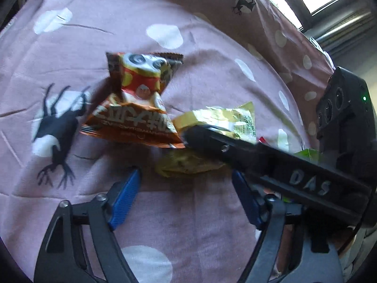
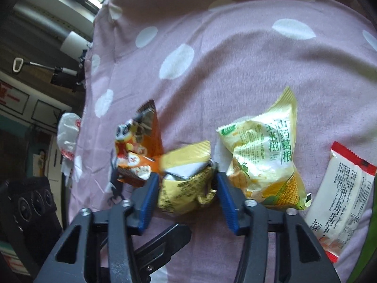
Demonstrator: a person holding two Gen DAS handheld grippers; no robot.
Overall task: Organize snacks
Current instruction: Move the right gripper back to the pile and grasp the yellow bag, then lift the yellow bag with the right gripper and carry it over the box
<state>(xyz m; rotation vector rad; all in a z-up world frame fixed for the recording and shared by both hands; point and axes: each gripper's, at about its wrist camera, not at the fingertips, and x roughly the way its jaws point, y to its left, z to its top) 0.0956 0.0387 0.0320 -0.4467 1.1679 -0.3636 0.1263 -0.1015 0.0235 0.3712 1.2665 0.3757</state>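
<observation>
The step in hand looks like the pick-up of one snack from a small heap lying on a pink cotton bed sheet (image 2: 235, 59) printed with white dots and black beetles. The right gripper (image 2: 185, 188) has its ribbed blue jaws on either side of a small crumpled gold foil packet (image 2: 186, 184), and both pads (image 2: 147, 202) appear to press into its wrinkled sides, so I judge it gripped, though not yet lifted clear of the sheet. The left gripper (image 1: 186, 188) hangs just short of the same heap with its jaws apart and nothing between them; the right tool's black body crosses in front of it. Touching the gold packet on one side is a glossy orange pillow-shaped snack bag with a cartoon panda (image 1: 139, 103), puffed and tilted up at one end; on the other side lies a plump yellow-and-white bag printed with corn cobs (image 2: 264, 162), shiny and air-filled, and beyond it a flat white wrapper with red serrated ends (image 2: 341, 195). The next move, as I see it, calls for a straight lift so the slippery film does not drag its neighbours along, with the left jaws free to take the orange bag.
</observation>
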